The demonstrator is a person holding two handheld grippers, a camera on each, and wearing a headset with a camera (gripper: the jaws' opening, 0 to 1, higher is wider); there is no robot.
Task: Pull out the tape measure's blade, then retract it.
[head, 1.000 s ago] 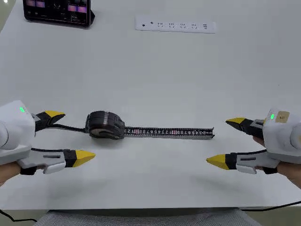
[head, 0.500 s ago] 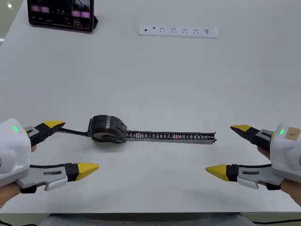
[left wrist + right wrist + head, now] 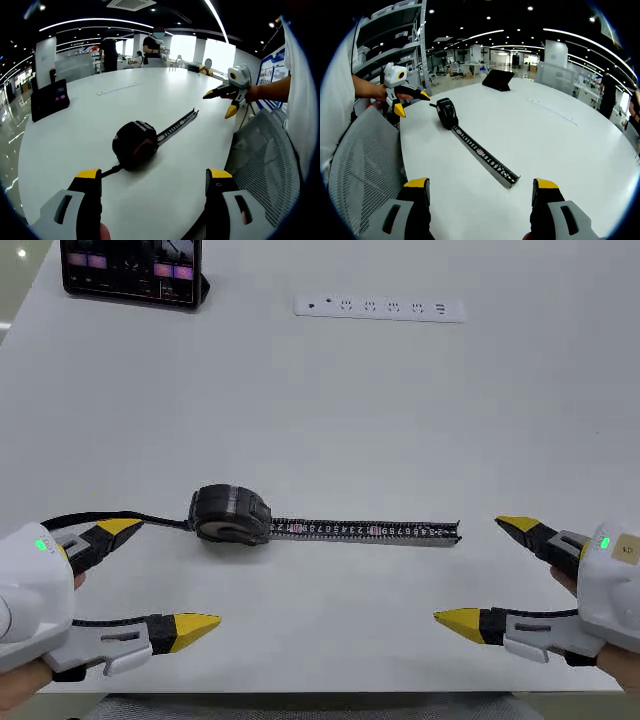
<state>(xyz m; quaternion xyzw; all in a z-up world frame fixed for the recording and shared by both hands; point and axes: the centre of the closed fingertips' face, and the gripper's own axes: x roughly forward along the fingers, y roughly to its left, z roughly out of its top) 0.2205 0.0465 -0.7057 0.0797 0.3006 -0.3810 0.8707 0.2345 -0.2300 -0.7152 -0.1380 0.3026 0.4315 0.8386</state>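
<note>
A black tape measure [image 3: 229,515] lies on the white table [image 3: 330,410], its blade [image 3: 365,531] pulled out flat toward the right, ending in a hook [image 3: 457,531]. A black strap trails left from the case. My left gripper [image 3: 172,575] stands open left of the case, touching nothing. Right of the blade's tip my right gripper [image 3: 490,573] is open too, with bare table between them. The left gripper view has the case [image 3: 135,144] ahead between my yellow-tipped jaws and the blade [image 3: 176,124] running away. The right gripper view looks along the blade [image 3: 482,157] to the case [image 3: 446,113].
A white power strip [image 3: 380,308] lies at the table's far side and a dark tablet [image 3: 130,265] stands at the far left. The table's near edge runs just below both grippers. A mesh chair [image 3: 365,165] sits beside the table. People stand in the background.
Both grippers have drawn back toward the table's near edge, away from the tape measure. The tape and its blade lie as before; the head camera shifted slightly.
</note>
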